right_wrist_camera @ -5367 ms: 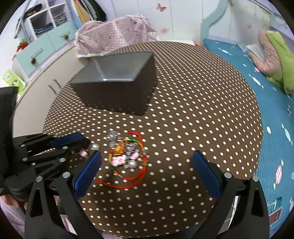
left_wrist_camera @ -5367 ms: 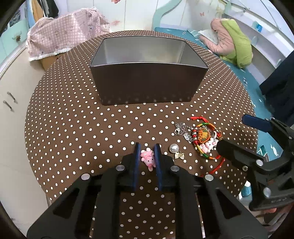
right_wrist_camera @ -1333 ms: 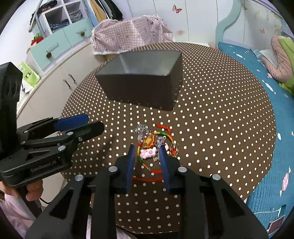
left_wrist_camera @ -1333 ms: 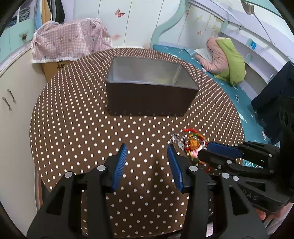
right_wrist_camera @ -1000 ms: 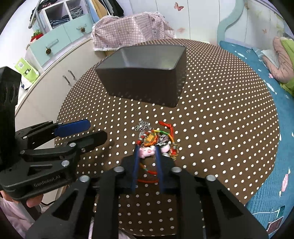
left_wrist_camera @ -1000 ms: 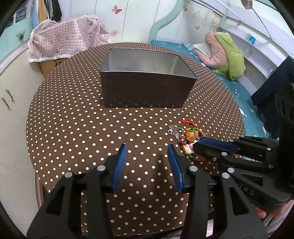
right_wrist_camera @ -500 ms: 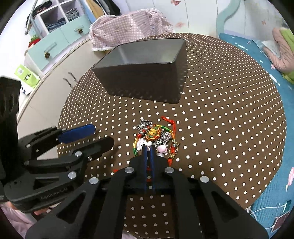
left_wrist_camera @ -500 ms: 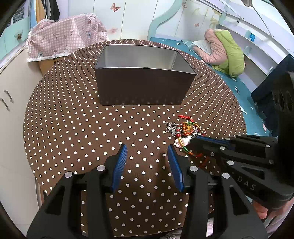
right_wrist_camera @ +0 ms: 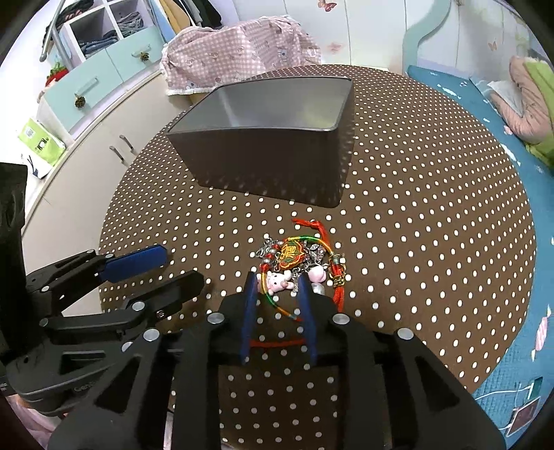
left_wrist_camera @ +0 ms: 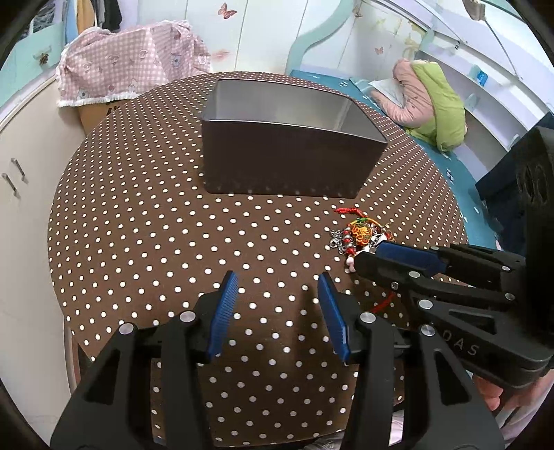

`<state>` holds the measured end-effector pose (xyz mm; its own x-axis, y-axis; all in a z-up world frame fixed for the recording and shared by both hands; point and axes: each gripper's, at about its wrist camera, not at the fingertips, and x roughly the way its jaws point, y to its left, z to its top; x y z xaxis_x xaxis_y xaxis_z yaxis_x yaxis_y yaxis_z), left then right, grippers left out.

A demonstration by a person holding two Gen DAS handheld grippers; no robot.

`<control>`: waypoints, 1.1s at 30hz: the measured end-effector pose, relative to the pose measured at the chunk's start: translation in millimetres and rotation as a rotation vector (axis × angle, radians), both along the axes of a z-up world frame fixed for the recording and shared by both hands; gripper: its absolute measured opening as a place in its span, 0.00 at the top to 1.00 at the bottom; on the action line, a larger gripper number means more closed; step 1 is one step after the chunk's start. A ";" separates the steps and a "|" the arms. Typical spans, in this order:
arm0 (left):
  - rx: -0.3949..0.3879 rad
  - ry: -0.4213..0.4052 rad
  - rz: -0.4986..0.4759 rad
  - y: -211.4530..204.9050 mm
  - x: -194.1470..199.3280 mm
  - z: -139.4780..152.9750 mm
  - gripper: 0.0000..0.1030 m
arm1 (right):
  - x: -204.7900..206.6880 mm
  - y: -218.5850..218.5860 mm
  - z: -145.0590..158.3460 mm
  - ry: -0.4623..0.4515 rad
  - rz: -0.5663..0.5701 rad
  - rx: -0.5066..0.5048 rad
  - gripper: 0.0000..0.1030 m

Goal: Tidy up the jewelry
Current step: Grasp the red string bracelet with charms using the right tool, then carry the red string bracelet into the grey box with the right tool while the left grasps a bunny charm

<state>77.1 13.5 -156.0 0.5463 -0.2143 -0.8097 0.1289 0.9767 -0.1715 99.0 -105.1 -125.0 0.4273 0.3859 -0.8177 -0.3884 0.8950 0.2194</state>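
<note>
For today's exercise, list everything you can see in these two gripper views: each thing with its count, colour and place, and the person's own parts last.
Metal box: one, dark grey, table centre.
Jewelry pile: one tangle, red, green, silver and pink, in front of box.
Table: one, brown with white dots.
Checked cloth: one, pink, behind table.
Bed: one, teal, beyond the table.
Left gripper: one, black and blue, open, nothing between its fingers.
Right gripper: one, black and blue, around pile's pink charm.

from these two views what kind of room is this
Most likely a child's bedroom: a bed with teal bedding, butterfly decals on the white wardrobe doors, and an open shelf of folded clothes behind the polka-dot table.
</note>
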 end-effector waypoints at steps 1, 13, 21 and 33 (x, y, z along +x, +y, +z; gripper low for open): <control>-0.003 0.000 0.003 2.0 0.3 0.0 0.52 | 0.8 1.6 -0.4 -0.004 0.002 -0.005 0.74; -0.021 0.009 0.010 12.3 4.5 -2.2 0.50 | -5.7 10.9 -3.6 -0.067 0.067 -0.040 0.95; -0.024 0.012 0.006 13.0 11.7 -2.2 0.50 | -13.6 -7.7 6.6 -0.082 0.051 -0.025 0.97; -0.005 0.011 -0.014 -4.7 11.7 -1.6 0.50 | -13.6 -1.0 -7.0 -0.085 0.075 -0.100 0.93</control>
<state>88.8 8.8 -157.6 0.5341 -0.2258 -0.8147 0.1404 0.9740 -0.1779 85.4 -106.1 -132.0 0.4699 0.3379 -0.8155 -0.4685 0.8784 0.0940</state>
